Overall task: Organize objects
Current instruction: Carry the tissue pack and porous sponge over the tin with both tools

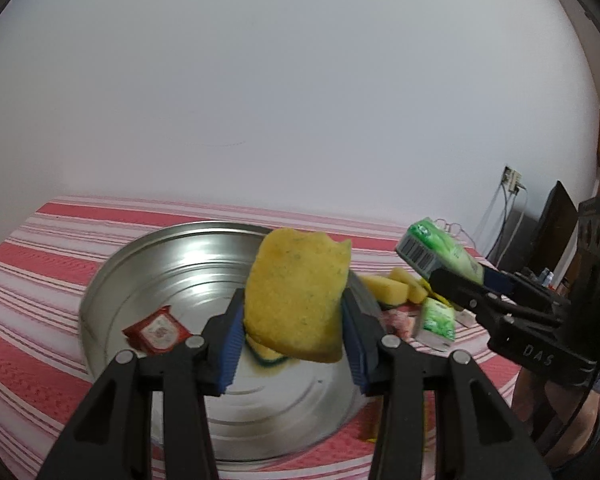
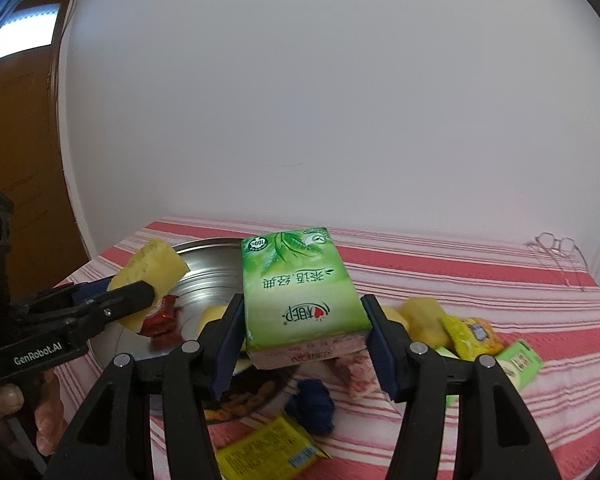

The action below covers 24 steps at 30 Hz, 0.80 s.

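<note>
My left gripper [image 1: 296,298] is shut on a yellow sponge [image 1: 300,280] and holds it in the air above a round metal pan [image 1: 152,264]. A red sachet [image 1: 158,330] lies in the pan, and a green-edged sponge [image 1: 265,354] lies under the held one. My right gripper [image 2: 303,306] is shut on a green tissue pack [image 2: 300,284], lifted over the pan's near right rim [image 2: 204,248]. Each gripper shows in the other's view: the right gripper [image 1: 456,280] with its pack, the left gripper [image 2: 140,292] with its sponge [image 2: 152,272].
On the red-striped cloth [image 2: 460,280] right of the pan lie yellow sponges [image 2: 424,316], yellow packets [image 2: 472,336], a second green pack [image 2: 520,360], a pink packet [image 2: 360,374] and a blue bundle [image 2: 314,400]. Glasses [image 2: 556,248] rest far right. A white wall stands behind.
</note>
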{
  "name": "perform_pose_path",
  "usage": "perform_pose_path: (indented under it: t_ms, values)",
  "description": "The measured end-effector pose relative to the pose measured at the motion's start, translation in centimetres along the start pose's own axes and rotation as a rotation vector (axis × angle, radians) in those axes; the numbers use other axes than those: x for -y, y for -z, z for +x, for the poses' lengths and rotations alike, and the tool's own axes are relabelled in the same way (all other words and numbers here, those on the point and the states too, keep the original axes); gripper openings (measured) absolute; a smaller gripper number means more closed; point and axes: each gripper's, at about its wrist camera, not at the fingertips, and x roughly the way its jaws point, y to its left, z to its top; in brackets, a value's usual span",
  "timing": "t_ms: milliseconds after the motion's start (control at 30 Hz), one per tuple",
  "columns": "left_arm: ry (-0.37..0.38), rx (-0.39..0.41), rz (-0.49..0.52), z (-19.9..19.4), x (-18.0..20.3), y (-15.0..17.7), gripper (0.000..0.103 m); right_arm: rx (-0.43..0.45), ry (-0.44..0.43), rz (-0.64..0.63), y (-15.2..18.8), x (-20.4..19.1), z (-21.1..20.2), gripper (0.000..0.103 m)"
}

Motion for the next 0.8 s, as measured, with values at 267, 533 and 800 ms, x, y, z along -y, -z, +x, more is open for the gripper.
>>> perform_pose_path:
  t_ms: [267,533,800]
  values:
    - [-0.047,-0.021,-0.018,0.9,-2.8,-0.2,0.044,-0.040,-0.045,-0.048,-1.8,-2.2,3.4,0.059]
    - [-0.093,-0.041,-0.024,1.6,-4.8,-0.6,0.044,-0.092,-0.081,-0.064,-2.4,-3.5,6.7,0.059]
    - [-0.106,-0.081,-0.031,2.7,-6.1,-1.0,0.044,-0.134,-0.086,-0.079,-2.7,-4.1,8.9,0.059]
